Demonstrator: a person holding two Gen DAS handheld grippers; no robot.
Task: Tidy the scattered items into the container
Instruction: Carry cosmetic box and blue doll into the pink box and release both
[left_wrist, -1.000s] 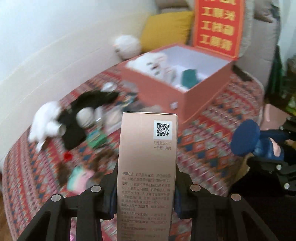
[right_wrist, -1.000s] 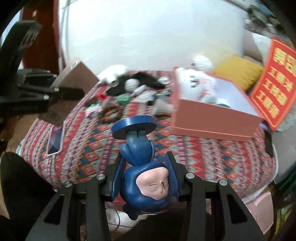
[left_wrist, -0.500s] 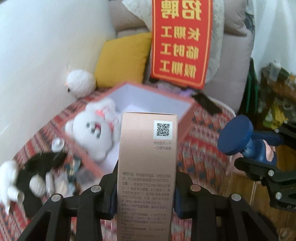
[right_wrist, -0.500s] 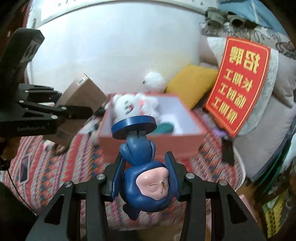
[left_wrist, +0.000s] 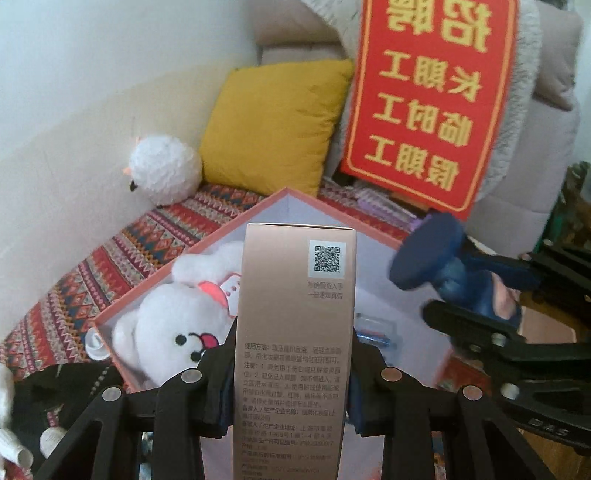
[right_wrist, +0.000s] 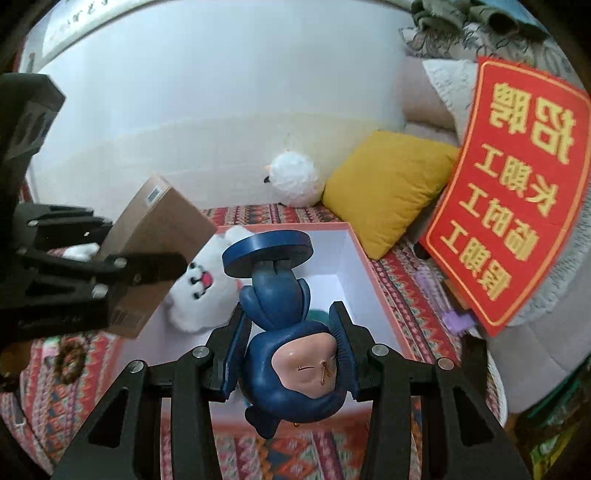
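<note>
A tall rose-gold carton (left_wrist: 295, 332) is held upright in the left tongs (left_wrist: 291, 373), the jaws clamped on its two narrow sides near its lower half; a blue figurine (right_wrist: 291, 332) is held head-toward-camera in the right tongs (right_wrist: 291, 350), the jaws pressed against the sides of its head, with its round base (right_wrist: 267, 249) pointing away. Both are poised above the open pink box (right_wrist: 364, 266), which sits on a bed covered by a patterned cloth (left_wrist: 110, 258); a white plush toy (left_wrist: 173, 325) already lies in the left part of the box, and a teal item is partly seen behind the figurine. The carton is judged light and stiff but crushable, so a hold on its flat sides with modest pressure suits it, and a low release is advised so that it lies flat beside the plush. The figurine is judged hard, smooth and rather slippery, heavier at the base; its rounded head gives little purchase, so a firmer seat on the body or legs would be safer, and it should be lowered onto the bare floor of the box at the right rather than dropped. More scattered things, among them a black garment (left_wrist: 55, 391), remain on the bed at the near left; a yellow cushion (left_wrist: 273, 125) and a red sign (left_wrist: 428, 99) stand beyond the box.
</note>
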